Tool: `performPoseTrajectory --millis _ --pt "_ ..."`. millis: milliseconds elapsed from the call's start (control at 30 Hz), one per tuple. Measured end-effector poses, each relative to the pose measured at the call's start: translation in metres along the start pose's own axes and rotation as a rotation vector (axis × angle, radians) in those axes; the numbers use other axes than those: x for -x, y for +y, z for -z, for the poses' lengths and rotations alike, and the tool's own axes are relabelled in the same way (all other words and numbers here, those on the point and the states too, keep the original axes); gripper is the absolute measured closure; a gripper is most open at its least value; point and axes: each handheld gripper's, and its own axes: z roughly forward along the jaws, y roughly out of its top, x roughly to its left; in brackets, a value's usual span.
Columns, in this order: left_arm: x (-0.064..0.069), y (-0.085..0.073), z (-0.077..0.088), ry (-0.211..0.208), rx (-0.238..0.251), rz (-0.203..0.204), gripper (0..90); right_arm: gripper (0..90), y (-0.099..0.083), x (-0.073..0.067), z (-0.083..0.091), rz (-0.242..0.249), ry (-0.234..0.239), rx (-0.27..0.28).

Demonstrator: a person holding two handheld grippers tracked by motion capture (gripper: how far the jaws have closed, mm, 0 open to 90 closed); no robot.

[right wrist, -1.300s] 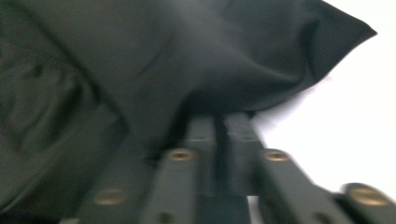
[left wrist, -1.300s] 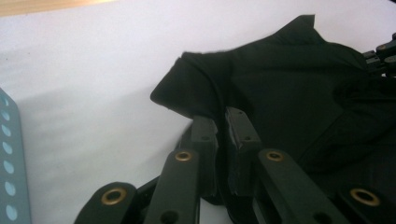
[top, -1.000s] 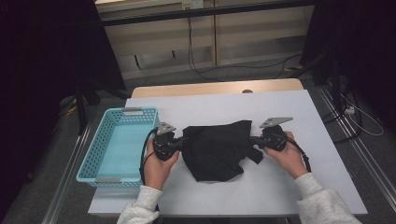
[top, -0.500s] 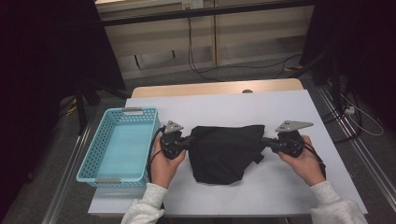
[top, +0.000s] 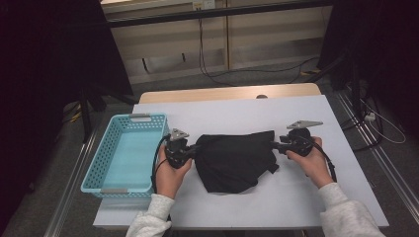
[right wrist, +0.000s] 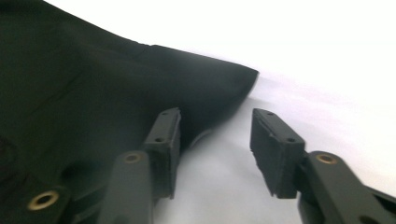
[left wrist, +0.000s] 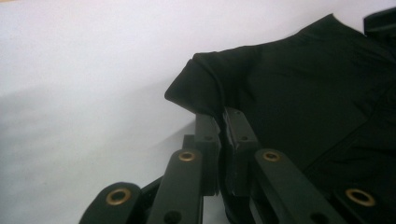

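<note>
Right gripper view shows the right gripper (right wrist: 215,149) has just been opening, its jaws parted beside the black fabric garment (top: 237,160) on the white surface (top: 296,197), while the left gripper (left wrist: 224,126) pinches the garment's other corner, so I judge the spreading done.

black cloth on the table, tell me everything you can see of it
The black cloth is a dark, matte fabric piece with a stitched seam and a small tab at its right edge. It lies crumpled and partly spread on the white table, right of the blue basket. The left gripper is clamped on its left corner. The right gripper has just been opening; its jaws stand apart at the right corner, no longer pinching it.
</note>
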Motion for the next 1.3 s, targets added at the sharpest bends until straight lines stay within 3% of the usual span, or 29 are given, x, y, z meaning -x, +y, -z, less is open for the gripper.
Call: performPoseTrajectory --millis 100,133,200,267,300,333,367,400,500,600,633,667,733,767,800,933,967,1000,1033,1067,1167,1200,1300 --pt "-0.001 0.0 0.0 0.005 0.001 -0.004 85.4 51.0 0.003 0.003 -0.014 -0.02 -0.01 -0.02" --pt "-0.002 0.0 0.001 0.005 0.006 0.003 85.4 50.9 0.003 0.005 -0.023 -0.059 0.002 -0.042" --pt "-0.002 0.0 0.001 0.003 0.006 0.002 85.5 53.7 0.003 0.005 -0.026 -0.055 0.006 -0.023" --pt "-0.002 0.0 0.001 0.002 0.008 0.0 85.5 64.2 0.007 0.001 -0.032 -0.028 0.008 -0.025" --pt "-0.002 0.0 0.001 -0.001 0.01 0.002 85.5 64.2 0.007 0.001 -0.032 -0.028 0.008 -0.025" --pt "-0.002 0.0 0.001 0.0 0.014 0.001 85.5 73.5 0.008 -0.002 -0.035 0.013 0.006 -0.023" --pt "-0.002 0.0 0.001 0.0 0.014 0.001 85.5 73.5 0.008 -0.002 -0.035 0.013 0.006 -0.023" --pt "-0.003 0.0 0.002 -0.003 0.016 0.002 85.6 83.6 0.008 -0.003 -0.034 0.005 0.038 -0.027" --pt "-0.003 0.0 0.002 -0.007 0.025 0.004 85.8 87.2 0.009 -0.002 -0.031 0.013 0.035 -0.017" --pt "-0.002 0.001 0.004 -0.013 0.045 0.001 85.9 87.8 0.012 0.0 -0.016 0.006 0.04 0.019" --pt "-0.002 0.003 0.005 -0.024 0.054 0.003 85.9 87.8 0.013 0.002 -0.003 0.017 0.031 0.045" --pt "-0.002 0.003 0.005 -0.024 0.054 0.003 86.0 87.8 0.013 0.002 -0.003 0.017 0.031 0.045" --pt "0.0 0.004 0.005 -0.035 0.067 0.001 86.1 87.9 0.011 0.005 0.017 0.009 0.025 0.085" --pt "0.001 0.005 0.004 -0.047 0.076 0.009 86.1 87.9 0.011 0.005 0.017 0.009 0.025 0.085" --pt "0.002 0.006 0.003 -0.063 0.083 0.007 86.0 88.0 0.009 0.006 0.031 0.01 0.01 0.106" --pt "0.01 0.01 0.001 -0.087 0.104 -0.002 86.0 88.1 0.002 0.006 0.059 0.02 -0.003 0.128" --pt "0.012 0.012 0.0 -0.094 0.104 -0.008 86.0 88.1 0.002 0.006 0.059 0.02 -0.003 0.128" --pt "0.017 0.015 -0.003 -0.111 0.114 -0.014 86.0 88.1 -0.002 0.006 0.074 0.014 -0.004 0.142" --pt "0.017 0.015 -0.003 -0.111 0.114 -0.014 86.0 88.1 -0.002 0.006 0.074 0.014 -0.004 0.142" --pt "0.022 0.018 -0.007 -0.124 0.11 -0.034 86.0 88.1 -0.004 0.007 0.089 0.017 -0.024 0.155" --pt "0.024 0.02 -0.011 -0.122 0.105 -0.045 85.9 88.1 -0.005 0.007 0.099 0.016 -0.018 0.159" --pt "0.02 0.02 -0.013 -0.109 0.1 -0.031 85.9 88.1 -0.004 0.007 0.099 0.017 -0.009 0.165" --pt "0.012 0.019 -0.013 -0.083 0.095 -0.012 86.0 87.9 -0.002 0.004 0.089 0.028 -0.005 0.149"
